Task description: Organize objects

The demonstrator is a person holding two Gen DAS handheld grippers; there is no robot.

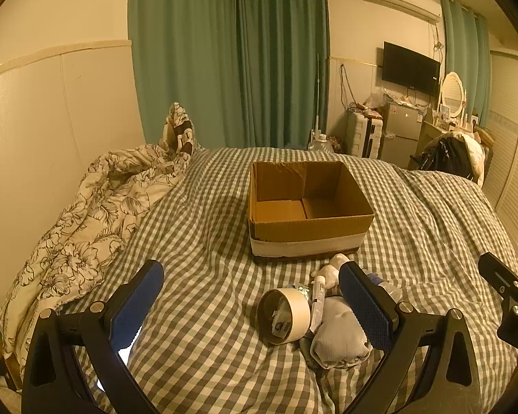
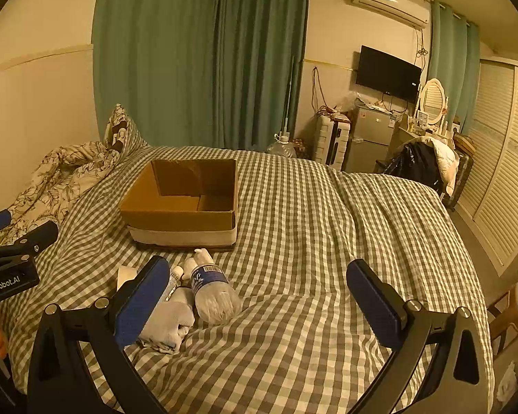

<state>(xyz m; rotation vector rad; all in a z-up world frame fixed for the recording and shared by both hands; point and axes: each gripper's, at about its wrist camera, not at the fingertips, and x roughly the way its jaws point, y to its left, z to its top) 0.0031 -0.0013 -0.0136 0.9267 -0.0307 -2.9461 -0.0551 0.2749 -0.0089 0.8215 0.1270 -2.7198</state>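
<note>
A: Left gripper (image 1: pixel 250 284) jaws spread wide, nothing between the pads. Right gripper (image 2: pixel 257 288) same, wide and empty. Both hang over the checked bedspread (image 1: pixel 197 241), tilted down.

B: Progress?

A: None that I can see. Cardboard box (image 1: pixel 307 231) sits at 12 o'clock from the left gripper, floor bare, only the folded bottom flaps showing. Nothing sorted in yet.

B: Where's the stuff?

A: All in one pile on the bedspread, just in front of the box. Tape roll (image 1: pixel 284 315) lies on its side at about 1 o'clock in the left view, with something small inside the core, can't tell what. Beside it a thin tube (image 1: pixel 317 298), a folded grey cloth (image 1: pixel 340 339), and a small white figure (image 1: pixel 331 270) nearest the box. Water bottle (image 2: pixel 212 293) lies flat, at 11 o'clock in the right view.

B: So what's left?

A: Everything, I'd judge: five-ish items to lift into the box. First pick not yet begun.
</note>
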